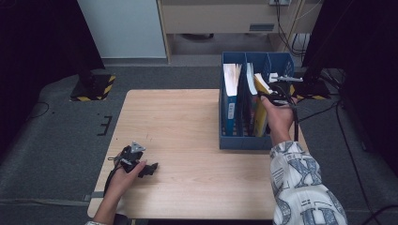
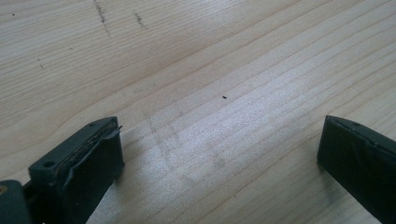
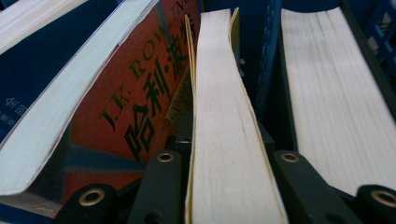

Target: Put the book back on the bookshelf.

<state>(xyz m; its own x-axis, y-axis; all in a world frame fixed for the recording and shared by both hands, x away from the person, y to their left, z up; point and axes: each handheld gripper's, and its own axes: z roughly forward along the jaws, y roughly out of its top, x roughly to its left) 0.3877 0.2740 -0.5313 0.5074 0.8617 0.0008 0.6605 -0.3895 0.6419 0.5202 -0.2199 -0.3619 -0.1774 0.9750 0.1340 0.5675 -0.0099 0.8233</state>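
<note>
High view shows the worktop nearly bare, with the blue file rack standing at its right edge and holding several books upright in its compartments. My right hand is stretched over the rack, and my right gripper is down among the books near the right-hand divider. In the right gripper view its jaws are clamped on the yellow-covered book, one on each side of the page block, pads pressed against the covers. That book stands in the same slot as the red paperback, which leans against it on one side; beyond the blue divider on the other side sits another thick book. I judge that the grasp is made but the book is not yet clear of the rack, since its lower part sits deep between its neighbours; whether I am taking it out or seating it I cannot tell. What is left, as I read it, is either the lift out and setting it on the worktop, or the release. My left gripper rests low on the near left part of the worktop, and in the left gripper view its jaws stand wide apart with nothing but bare wood between them.
</note>
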